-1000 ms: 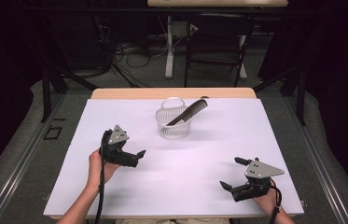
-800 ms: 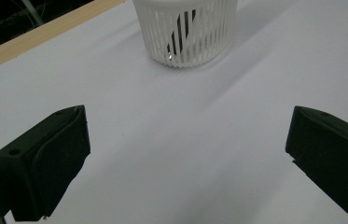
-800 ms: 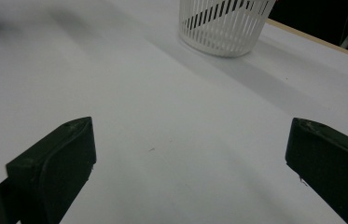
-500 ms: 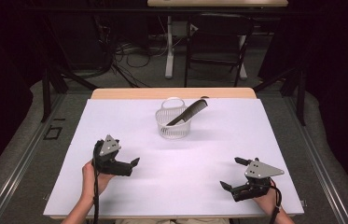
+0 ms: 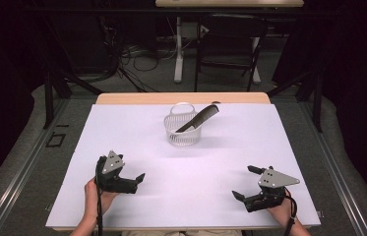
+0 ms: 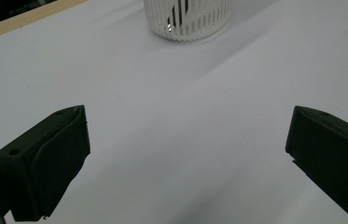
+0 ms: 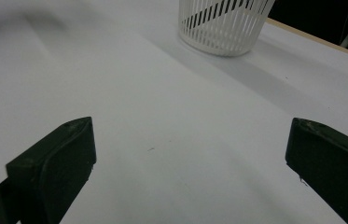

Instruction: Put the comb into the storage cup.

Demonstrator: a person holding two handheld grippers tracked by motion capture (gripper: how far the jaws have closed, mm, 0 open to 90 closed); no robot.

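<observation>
Near the worktop's [image 5: 122,128] front-left corner, low over the white cover: the left gripper [image 5: 133,180], held in a hand [image 5: 92,192], jaws spread wide, nothing between them, pointed toward the middle of the front edge. In the left gripper view, the same wide gap, bare white cover between the two black jaws. Near the front-right corner: the right gripper [image 5: 247,183], gripped by the other hand [image 5: 280,212], jaws likewise wide apart and empty, grey three-cornered plate on top, aimed leftward along the front edge. In the right gripper view, again only white cover in the gap. Well apart from both, toward the middle of the back edge: a white slotted basket [image 5: 183,133], upright, standing on the cover. Inside it, a dark comb [image 5: 198,118], tilted, lower end down in the basket, upper end leaning out over the rim toward the back-right corner. Basket's [image 6: 188,21] ribbed wall at the top of the left gripper view, dark comb showing through the slots; basket [image 7: 223,28] also at the top of the right gripper view. Neither gripper touching basket or comb.
</observation>
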